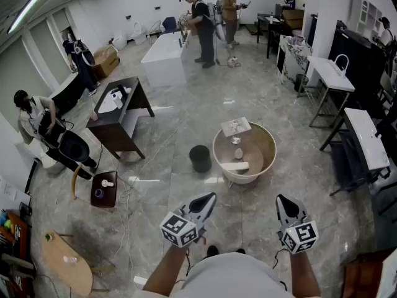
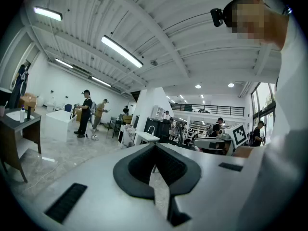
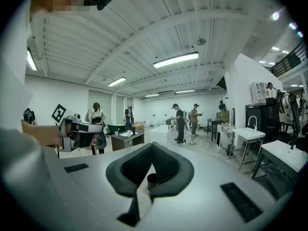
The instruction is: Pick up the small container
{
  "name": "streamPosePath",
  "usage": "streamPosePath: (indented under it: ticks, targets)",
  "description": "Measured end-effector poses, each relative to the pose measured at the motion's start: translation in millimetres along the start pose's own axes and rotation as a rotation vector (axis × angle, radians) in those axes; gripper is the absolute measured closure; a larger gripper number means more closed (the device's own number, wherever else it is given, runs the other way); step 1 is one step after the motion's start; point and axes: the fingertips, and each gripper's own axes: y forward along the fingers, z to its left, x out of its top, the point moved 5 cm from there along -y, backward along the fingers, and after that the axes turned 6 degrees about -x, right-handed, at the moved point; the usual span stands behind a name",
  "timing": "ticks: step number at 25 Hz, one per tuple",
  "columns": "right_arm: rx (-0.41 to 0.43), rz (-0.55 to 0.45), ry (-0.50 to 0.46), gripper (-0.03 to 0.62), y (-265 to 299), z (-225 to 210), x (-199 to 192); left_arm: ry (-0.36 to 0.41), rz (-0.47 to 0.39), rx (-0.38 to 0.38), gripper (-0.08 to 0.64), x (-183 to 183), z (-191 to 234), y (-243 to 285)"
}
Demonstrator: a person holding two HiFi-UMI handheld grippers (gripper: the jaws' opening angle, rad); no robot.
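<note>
We hold both tongs out on the near side of the round table point(image 1: 267, 143), and neither touches anything. The left gripper point(image 1: 211, 197) is fully closed and empty; in its own view the dark pads point(image 2: 171, 166) meet at the tip with nothing between them. The right gripper point(image 1: 280, 198) is closed and empty as well. Its view shows the black bin point(image 3: 152, 179) only through the slot below the joined pads, far off on the floor.

From the head view that black bin point(image 1: 200, 158) stands just left of the round table. On the table lie a patterned square piece point(image 1: 236, 126) at the far rim and a white flat block point(image 1: 234, 166) at the near rim. Between them sits what we take to be the small container point(image 1: 237, 152), though it is too tiny here to be sure. It is well apart from both grippers, beyond their tips. Each gripper's marker cube point(image 1: 180, 230) sits near our hands.
</note>
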Motion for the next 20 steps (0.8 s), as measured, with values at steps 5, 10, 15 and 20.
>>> streamPosePath:
  ticks: [5,10,15,20]
  targets:
    - [0.004,0.007,-0.004,0.581,-1.5,2.9,-1.0,0.000,-0.001,-0.002,0.545,-0.8,-1.0,-2.4]
    - [0.008,0.011,-0.010,0.581,-2.5,6.0,1.4,-0.014,0.006,0.001,0.545,-3.8,-0.6,-4.7]
    - [0.004,0.018,0.000,0.580,0.1,6.3,-1.7,-0.021,0.000,-0.008,0.545,-6.2,0.2,-3.7]
    - [-0.001,0.020,0.011,0.580,-2.0,5.7,-6.9,-0.038,-0.023,-0.030,0.545,-8.3,-1.8,-4.3]
